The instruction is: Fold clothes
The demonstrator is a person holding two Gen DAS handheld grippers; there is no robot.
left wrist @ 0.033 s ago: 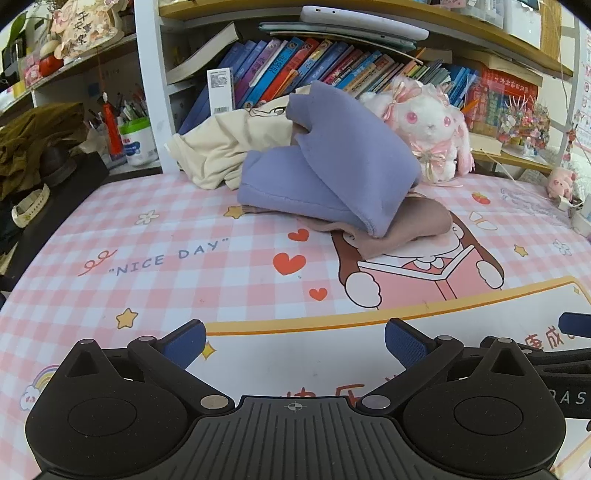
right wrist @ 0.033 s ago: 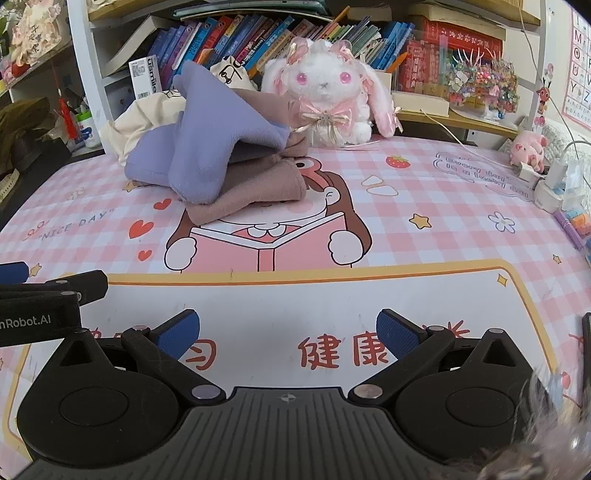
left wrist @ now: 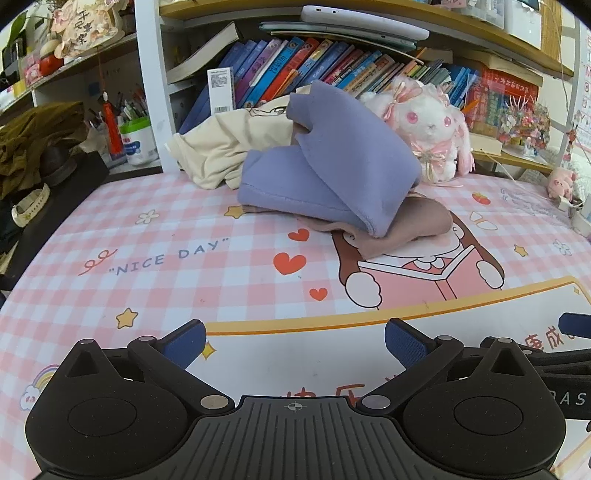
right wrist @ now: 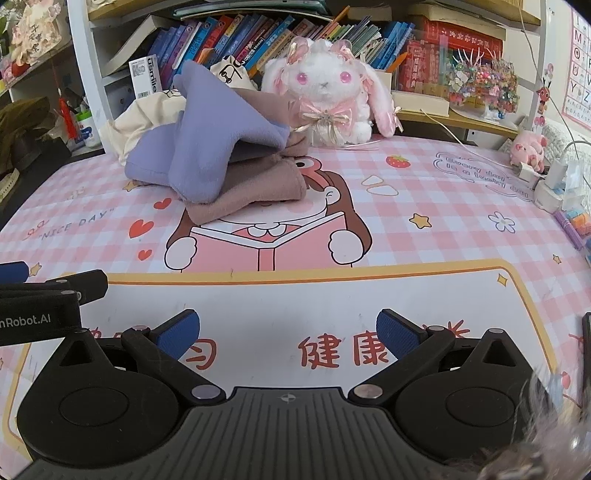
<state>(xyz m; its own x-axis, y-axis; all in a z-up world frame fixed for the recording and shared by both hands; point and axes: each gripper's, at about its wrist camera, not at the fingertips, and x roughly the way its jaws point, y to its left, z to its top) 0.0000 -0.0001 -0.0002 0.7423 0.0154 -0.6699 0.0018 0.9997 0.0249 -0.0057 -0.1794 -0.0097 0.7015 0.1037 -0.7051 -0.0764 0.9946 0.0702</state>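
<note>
Three garments lie heaped at the worktop's (left wrist: 155,266) far edge: a purple cloth (left wrist: 343,173) draped over a brown one (left wrist: 413,229), its long fold slanting down toward the right, a cream one (left wrist: 221,155) behind. A plush rabbit (right wrist: 328,99) and bookshelf (right wrist: 258,33) crowd the pile. Left tongs (left wrist: 294,341) and right tongs (right wrist: 287,330) hang near, spread wide, empty.
</note>
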